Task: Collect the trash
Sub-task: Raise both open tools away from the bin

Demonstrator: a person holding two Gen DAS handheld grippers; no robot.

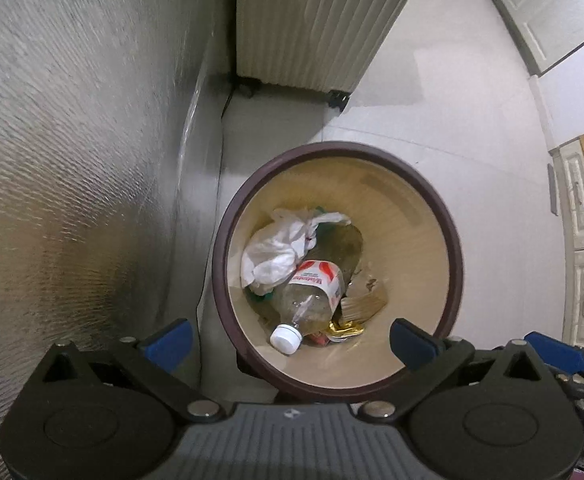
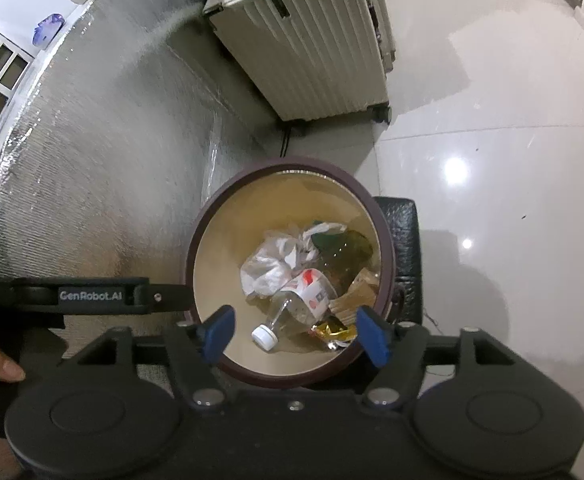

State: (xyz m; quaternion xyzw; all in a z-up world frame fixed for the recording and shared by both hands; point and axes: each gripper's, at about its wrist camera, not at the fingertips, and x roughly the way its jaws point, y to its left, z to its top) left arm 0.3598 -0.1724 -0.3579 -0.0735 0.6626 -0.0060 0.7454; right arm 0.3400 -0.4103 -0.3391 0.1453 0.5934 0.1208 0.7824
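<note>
Looking down the left wrist view: the left gripper (image 1: 290,340) hangs over the round bin (image 1: 228,236), its jaws spread wide with nothing between them. The plastic bottle (image 1: 311,296) lies inside on the bin's bottom, beside a crumpled white bag (image 1: 276,248) and a gold wrapper (image 1: 345,332). Its long axis runs from upper right to lower left in this view, with the white cap (image 1: 286,338) pointing toward the camera. The drop-off step appears complete; the next move probably calls for lifting clear and seeking further litter.

Right wrist view: the right gripper (image 2: 297,336) is likewise parted and empty above the same bin (image 2: 196,240). The bottle (image 2: 295,304) rests flat, its cap (image 2: 265,336) toward the lower left. The left gripper's body (image 2: 92,294) reaches in from the left edge. A ribbed suitcase (image 2: 311,52) stands beyond, apart from the bin.
</note>
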